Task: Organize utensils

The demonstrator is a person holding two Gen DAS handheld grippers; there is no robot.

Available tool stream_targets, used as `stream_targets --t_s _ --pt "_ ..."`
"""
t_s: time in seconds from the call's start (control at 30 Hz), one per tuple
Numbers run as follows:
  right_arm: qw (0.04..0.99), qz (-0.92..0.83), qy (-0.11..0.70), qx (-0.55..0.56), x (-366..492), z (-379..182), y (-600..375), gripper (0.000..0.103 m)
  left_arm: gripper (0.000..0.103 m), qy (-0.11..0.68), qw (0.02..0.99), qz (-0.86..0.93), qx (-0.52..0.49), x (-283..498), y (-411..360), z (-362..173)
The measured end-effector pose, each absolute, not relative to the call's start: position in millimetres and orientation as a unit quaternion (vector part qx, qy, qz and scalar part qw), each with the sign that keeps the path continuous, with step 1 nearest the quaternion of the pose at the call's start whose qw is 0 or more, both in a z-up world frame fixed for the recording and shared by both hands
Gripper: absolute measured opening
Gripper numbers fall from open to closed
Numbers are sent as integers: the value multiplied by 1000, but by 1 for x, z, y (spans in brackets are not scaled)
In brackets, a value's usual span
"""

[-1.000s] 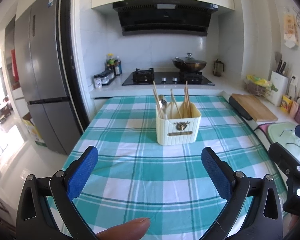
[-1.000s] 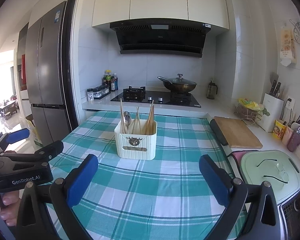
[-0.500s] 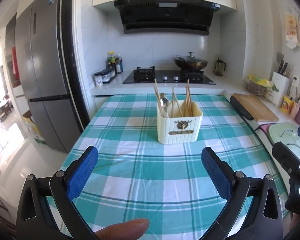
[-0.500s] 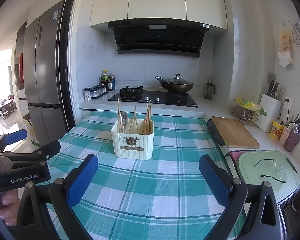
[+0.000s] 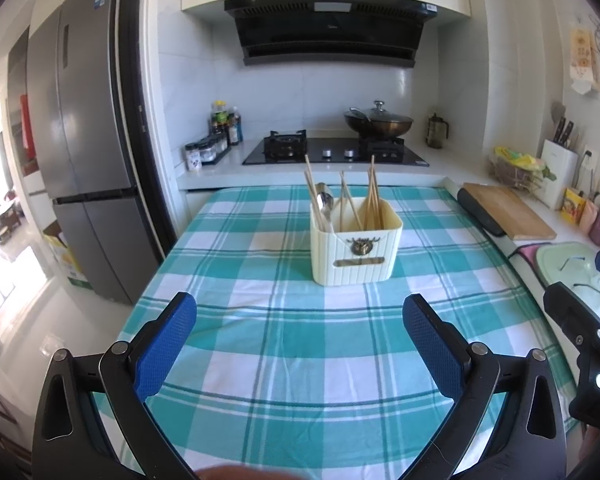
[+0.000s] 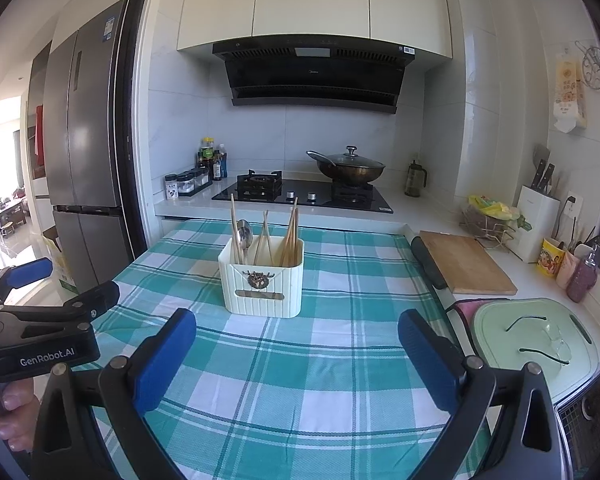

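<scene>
A cream ribbed utensil holder point(image 5: 356, 250) stands in the middle of the green checked tablecloth point(image 5: 300, 360). It holds several wooden chopsticks point(image 5: 374, 200) and a metal spoon point(image 5: 324, 200). It also shows in the right wrist view point(image 6: 262, 284) with the chopsticks point(image 6: 290, 236) and spoon point(image 6: 245, 236). My left gripper point(image 5: 300, 316) is open and empty, well short of the holder. My right gripper point(image 6: 298, 330) is open and empty, also short of it. The left gripper's body shows at the left of the right wrist view point(image 6: 40, 332).
A wooden cutting board point(image 6: 462, 262) lies on the right counter. A pale green lidded bin point(image 6: 534, 338) sits near the right front. A hob with a wok point(image 6: 350, 168) is behind the table. A fridge point(image 5: 80, 152) stands at the left.
Both grippers have tilted up and drawn back a little, so the holder sits lower in both views. Both stay open and empty.
</scene>
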State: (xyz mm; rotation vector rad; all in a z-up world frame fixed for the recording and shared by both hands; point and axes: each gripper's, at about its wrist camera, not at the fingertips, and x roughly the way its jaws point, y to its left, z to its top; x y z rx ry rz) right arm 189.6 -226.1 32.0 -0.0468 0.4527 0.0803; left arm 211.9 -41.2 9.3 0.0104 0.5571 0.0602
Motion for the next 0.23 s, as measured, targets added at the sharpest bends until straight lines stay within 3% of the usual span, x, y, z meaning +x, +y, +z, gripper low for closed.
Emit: stream_targets --t_s 0.23 --pt "973 40 226 -22 190 31 -229 103 103 264 964 37 -3 211 -40 9"
